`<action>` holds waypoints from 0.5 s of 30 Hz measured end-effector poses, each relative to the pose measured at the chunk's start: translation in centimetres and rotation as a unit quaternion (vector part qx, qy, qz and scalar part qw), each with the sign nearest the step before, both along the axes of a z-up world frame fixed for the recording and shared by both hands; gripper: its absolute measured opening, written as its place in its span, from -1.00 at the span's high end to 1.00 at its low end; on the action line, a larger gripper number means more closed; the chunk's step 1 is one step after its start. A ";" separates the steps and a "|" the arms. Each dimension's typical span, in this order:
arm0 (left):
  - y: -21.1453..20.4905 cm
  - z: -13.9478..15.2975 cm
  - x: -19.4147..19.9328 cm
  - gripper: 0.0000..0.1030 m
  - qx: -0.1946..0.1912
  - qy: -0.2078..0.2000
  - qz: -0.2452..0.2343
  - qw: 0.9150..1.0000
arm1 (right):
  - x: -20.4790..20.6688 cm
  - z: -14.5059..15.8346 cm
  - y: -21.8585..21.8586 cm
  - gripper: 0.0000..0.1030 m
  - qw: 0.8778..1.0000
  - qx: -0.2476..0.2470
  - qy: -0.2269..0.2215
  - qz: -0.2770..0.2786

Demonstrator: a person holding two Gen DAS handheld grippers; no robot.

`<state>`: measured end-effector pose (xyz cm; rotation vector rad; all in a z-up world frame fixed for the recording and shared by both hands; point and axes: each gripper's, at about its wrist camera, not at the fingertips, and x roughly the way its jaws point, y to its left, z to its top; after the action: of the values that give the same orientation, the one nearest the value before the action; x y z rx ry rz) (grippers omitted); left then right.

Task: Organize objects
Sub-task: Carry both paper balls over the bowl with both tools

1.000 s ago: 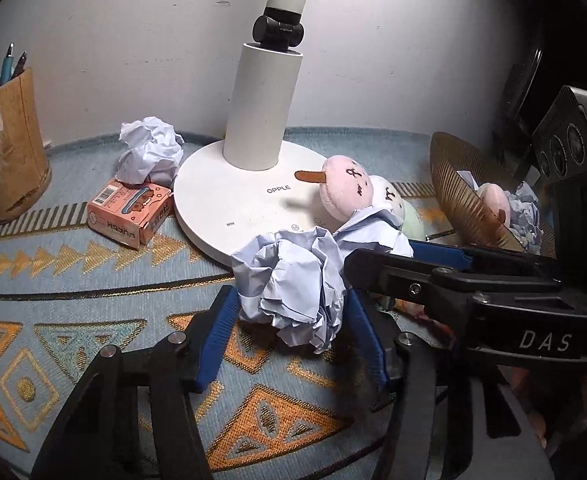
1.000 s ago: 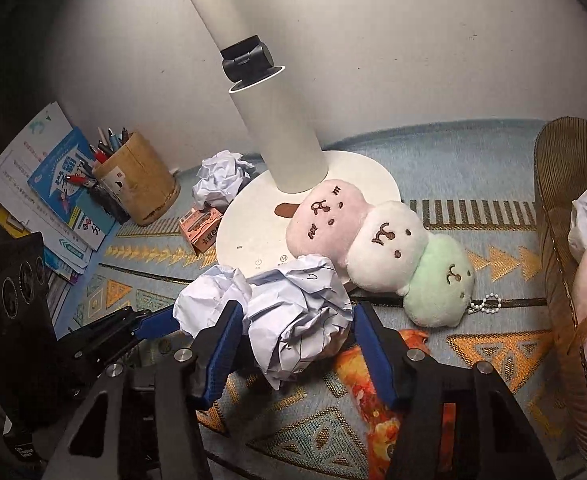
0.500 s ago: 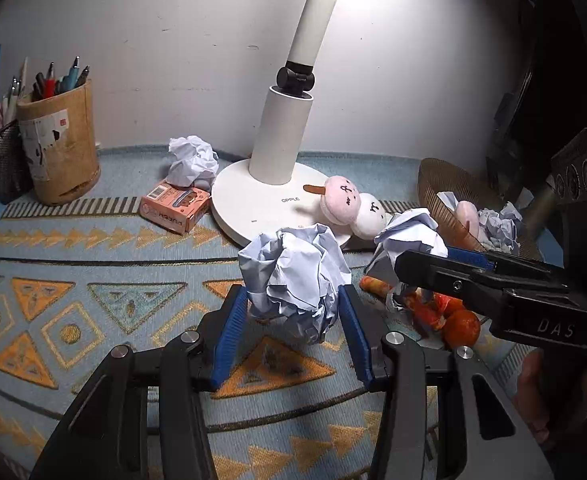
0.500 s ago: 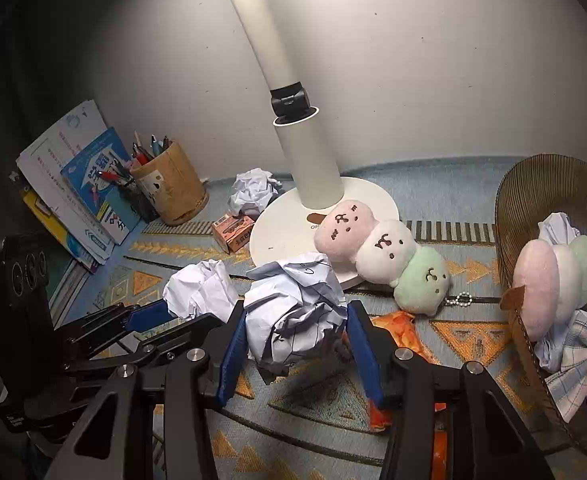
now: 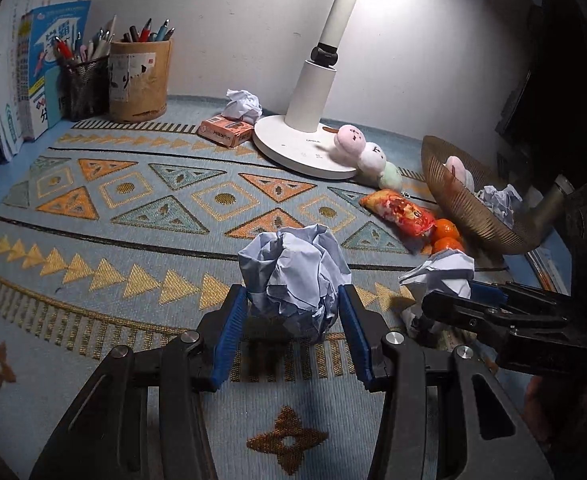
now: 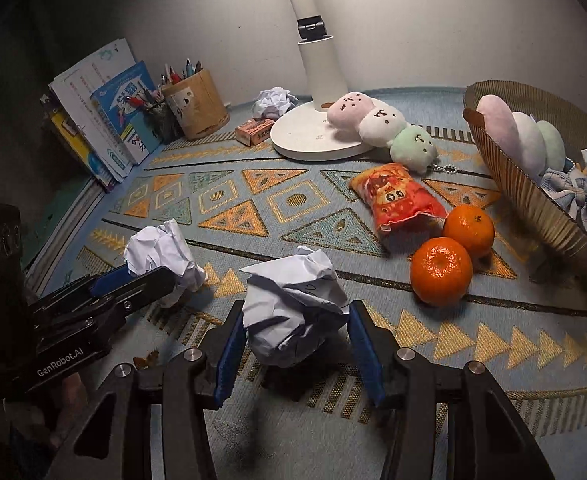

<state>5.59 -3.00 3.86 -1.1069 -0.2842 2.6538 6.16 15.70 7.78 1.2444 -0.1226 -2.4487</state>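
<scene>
Crumpled paper ball (image 5: 295,276) clamped between left gripper (image 5: 293,332) jaws; right gripper (image 6: 295,344) jaws clamp second ball (image 6: 293,308).

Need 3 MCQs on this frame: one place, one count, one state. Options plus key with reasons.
1. Where does the three-ball plush on the mat lie?
A. in the pen cup
B. against the lamp base
C. on the books

2. How many oranges sit on the mat?
A. one
B. two
C. four

3. What is the left tool doing?
A. hanging open and empty
B. gripping a pen
C. gripping a crumpled paper ball

Key:
1 B: its pink end rests on the white lamp base.
2 B: two lie side by side near the snack bag.
3 C: the blue pads pinch the paper ball.
</scene>
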 end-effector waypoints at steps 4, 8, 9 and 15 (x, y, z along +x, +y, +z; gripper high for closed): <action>-0.2 -0.5 0.6 0.14 0.009 0.009 0.012 1.000 | 1.2 0.2 0.6 -0.42 1.000 0.006 0.007 -0.003; -0.4 -0.4 0.9 0.13 0.020 0.018 0.009 1.000 | 2.0 -0.2 1.4 -0.42 1.000 0.010 0.000 -0.008; -0.4 -0.5 0.9 0.13 0.020 0.016 0.008 1.000 | 2.3 -0.3 1.7 -0.42 1.000 0.013 0.000 -0.010; 0.1 -0.4 1.1 0.13 0.010 0.024 -0.001 1.000 | 3.7 -0.8 3.1 -0.42 1.000 0.020 -0.003 -0.015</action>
<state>6.67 -2.90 3.44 -1.0353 -0.2981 2.6657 9.85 18.77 6.97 1.2765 -0.0958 -2.4841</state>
